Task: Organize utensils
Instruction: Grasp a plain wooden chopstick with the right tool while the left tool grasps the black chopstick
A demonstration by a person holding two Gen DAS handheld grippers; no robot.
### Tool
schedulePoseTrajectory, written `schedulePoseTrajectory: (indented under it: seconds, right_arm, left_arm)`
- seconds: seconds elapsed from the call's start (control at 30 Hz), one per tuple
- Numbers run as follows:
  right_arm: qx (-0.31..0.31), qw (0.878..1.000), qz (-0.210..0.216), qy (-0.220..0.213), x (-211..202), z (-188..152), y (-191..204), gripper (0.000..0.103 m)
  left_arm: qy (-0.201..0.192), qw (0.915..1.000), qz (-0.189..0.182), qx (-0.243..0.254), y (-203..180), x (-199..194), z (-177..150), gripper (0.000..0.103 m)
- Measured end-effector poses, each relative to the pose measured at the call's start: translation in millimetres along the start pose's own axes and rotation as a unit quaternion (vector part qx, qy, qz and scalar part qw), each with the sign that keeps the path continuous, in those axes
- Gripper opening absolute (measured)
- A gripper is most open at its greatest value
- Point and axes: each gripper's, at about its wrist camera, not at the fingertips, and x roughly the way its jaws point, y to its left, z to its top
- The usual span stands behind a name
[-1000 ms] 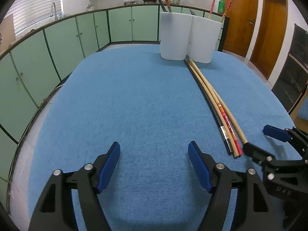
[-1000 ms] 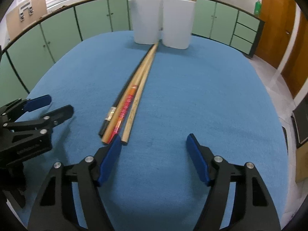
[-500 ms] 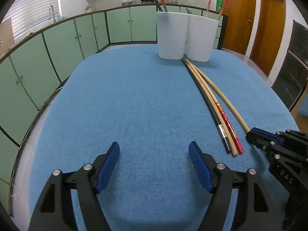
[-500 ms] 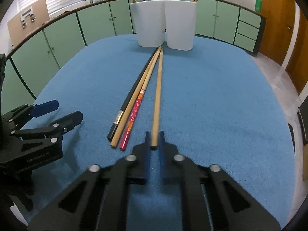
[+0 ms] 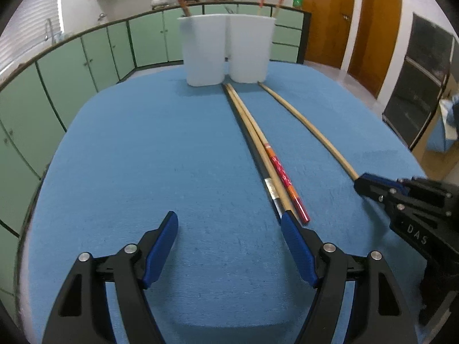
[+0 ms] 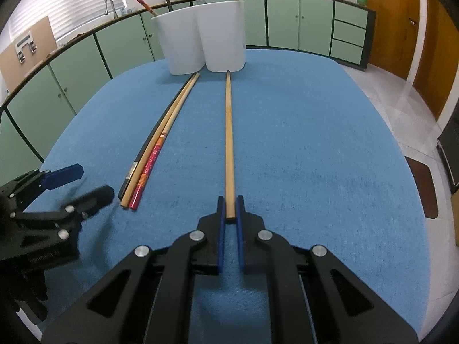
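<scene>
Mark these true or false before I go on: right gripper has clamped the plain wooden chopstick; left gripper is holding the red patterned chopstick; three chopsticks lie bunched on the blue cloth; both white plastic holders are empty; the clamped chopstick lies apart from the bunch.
1. The right gripper is shut on the near end of the plain wooden chopstick. True.
2. The left gripper holds the red patterned chopstick. False: its jaws are open and hold nothing.
3. Three chopsticks lie bunched on the blue cloth. True.
4. Both white plastic holders are empty. False: chopsticks stick out of them.
5. The clamped chopstick lies apart from the bunch. True.
</scene>
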Motion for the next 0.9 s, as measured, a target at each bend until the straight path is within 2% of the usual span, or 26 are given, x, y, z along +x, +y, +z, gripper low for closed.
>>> schedulePoseTrajectory:
  seconds: [0.47,0.57,0.67,0.73,0.77,0.83,0.9]
  right_arm:
    - [0.013,1.0,0.016,0.001,-1,0,-7,0.007]
    - [0.013,1.0,0.017,0.0,0,0,-6,0.007]
    - [0.012,1.0,0.016,0.0,0,0,-6,0.007]
    - [0.01,1.0,0.014,0.0,0,0,-5,0.008]
    - [0.009,1.0,0.013,0.0,0,0,-4,0.008]
    - [0.008,1.0,0.012,0.0,0,0,-4,0.008]
    - [0.01,1.0,0.015,0.0,0,0,-5,0.008]
  left_arm:
    - [0.01,0.9999,-0.003,0.004,-12,11,7,0.075]
    - [0.008,1.0,-0.003,-0.001,-10,10,7,0.07]
    - [0.003,1.0,-0.002,0.0,-11,9,7,0.057]
    - [0.0,1.0,-0.001,0.003,-14,9,8,0.042]
    - [-0.001,1.0,-0.001,0.004,-16,9,8,0.039]
    - [-0.002,1.0,0.0,0.006,-21,9,9,0.018]
    - [-0.002,1.0,-0.003,0.004,-24,10,9,0.008]
